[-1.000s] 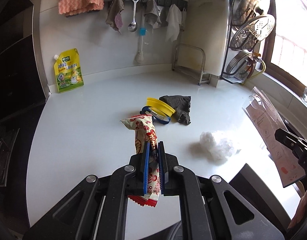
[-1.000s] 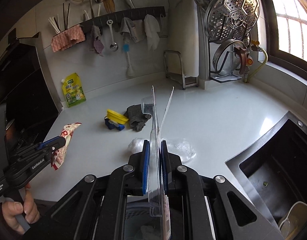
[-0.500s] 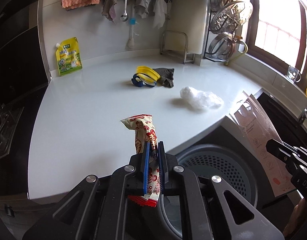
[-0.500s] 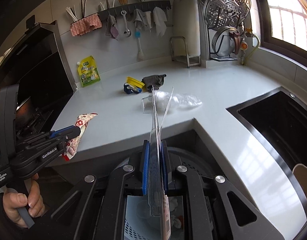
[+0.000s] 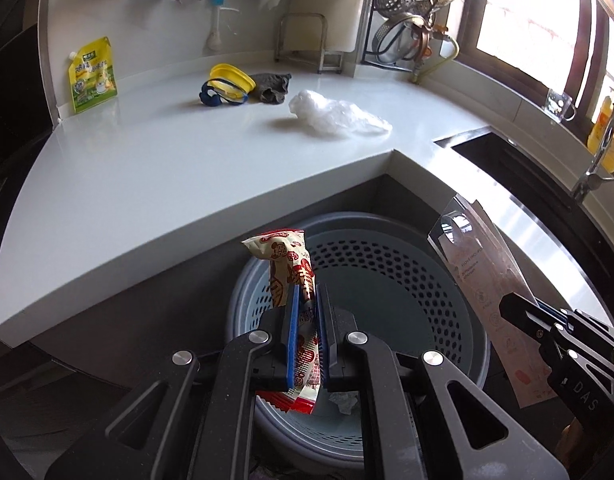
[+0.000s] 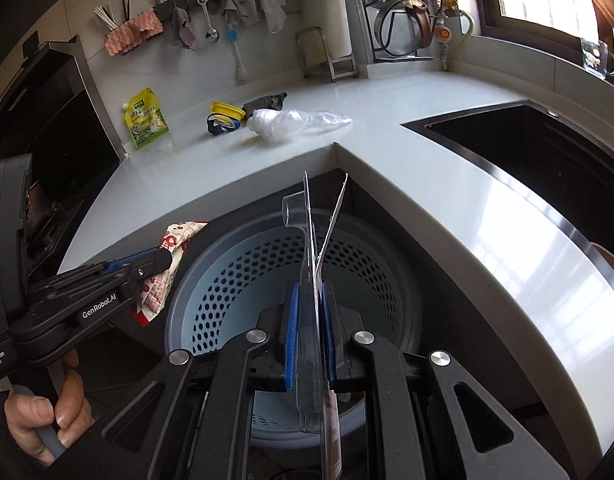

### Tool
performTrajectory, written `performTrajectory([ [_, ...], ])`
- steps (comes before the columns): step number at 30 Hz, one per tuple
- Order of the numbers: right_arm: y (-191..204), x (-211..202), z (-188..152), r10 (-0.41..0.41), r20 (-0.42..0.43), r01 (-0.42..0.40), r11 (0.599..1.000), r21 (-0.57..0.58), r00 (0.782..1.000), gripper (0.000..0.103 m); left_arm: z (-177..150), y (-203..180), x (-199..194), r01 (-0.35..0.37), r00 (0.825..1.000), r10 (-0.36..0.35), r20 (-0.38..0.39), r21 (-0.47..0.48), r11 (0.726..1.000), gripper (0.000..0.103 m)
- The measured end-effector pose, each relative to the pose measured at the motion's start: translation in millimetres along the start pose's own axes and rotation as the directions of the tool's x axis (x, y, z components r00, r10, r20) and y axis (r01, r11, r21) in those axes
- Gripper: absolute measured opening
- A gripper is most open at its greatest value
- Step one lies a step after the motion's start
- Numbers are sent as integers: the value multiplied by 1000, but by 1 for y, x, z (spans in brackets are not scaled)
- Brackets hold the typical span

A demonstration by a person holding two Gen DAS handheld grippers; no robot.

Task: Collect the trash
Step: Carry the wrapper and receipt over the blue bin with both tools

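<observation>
1. Pinching a red-and-cream snack wrapper (image 5: 293,276) between its blue pads, the left gripper (image 5: 305,332) is held above a perforated grey waste basket (image 5: 447,292); the fingers are pressed onto the wrapper from both sides.
2. The wrapper's long axis is seen running along the fingers: its crumpled top projects beyond the fingertips toward the counter edge, and its red serrated end hangs behind the pads, over the basket's interior.
3. A clear blister pack (image 6: 317,264) is clamped edge-on between the pads of the right gripper (image 6: 310,336).
4. The pack's long axis is likewise aligned with the fingers; its two sheets are splayed apart past the fingertips, above the basket.
5. A crumpled clear plastic bag (image 5: 331,114) is left lying on the white counter (image 5: 147,168), well beyond both sets of fingertips.
</observation>
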State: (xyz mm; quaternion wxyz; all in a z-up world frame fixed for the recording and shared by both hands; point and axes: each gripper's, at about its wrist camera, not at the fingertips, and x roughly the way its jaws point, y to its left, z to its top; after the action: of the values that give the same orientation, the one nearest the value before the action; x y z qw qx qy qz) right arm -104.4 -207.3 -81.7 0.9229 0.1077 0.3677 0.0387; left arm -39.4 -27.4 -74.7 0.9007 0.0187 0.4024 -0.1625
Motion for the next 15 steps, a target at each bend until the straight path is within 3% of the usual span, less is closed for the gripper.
performTrajectory([
  [15, -9, 28, -13, -27, -77, 28, 1000, 4, 997, 11, -20, -17, 36, 3, 994, 2, -105, 44, 999, 9],
])
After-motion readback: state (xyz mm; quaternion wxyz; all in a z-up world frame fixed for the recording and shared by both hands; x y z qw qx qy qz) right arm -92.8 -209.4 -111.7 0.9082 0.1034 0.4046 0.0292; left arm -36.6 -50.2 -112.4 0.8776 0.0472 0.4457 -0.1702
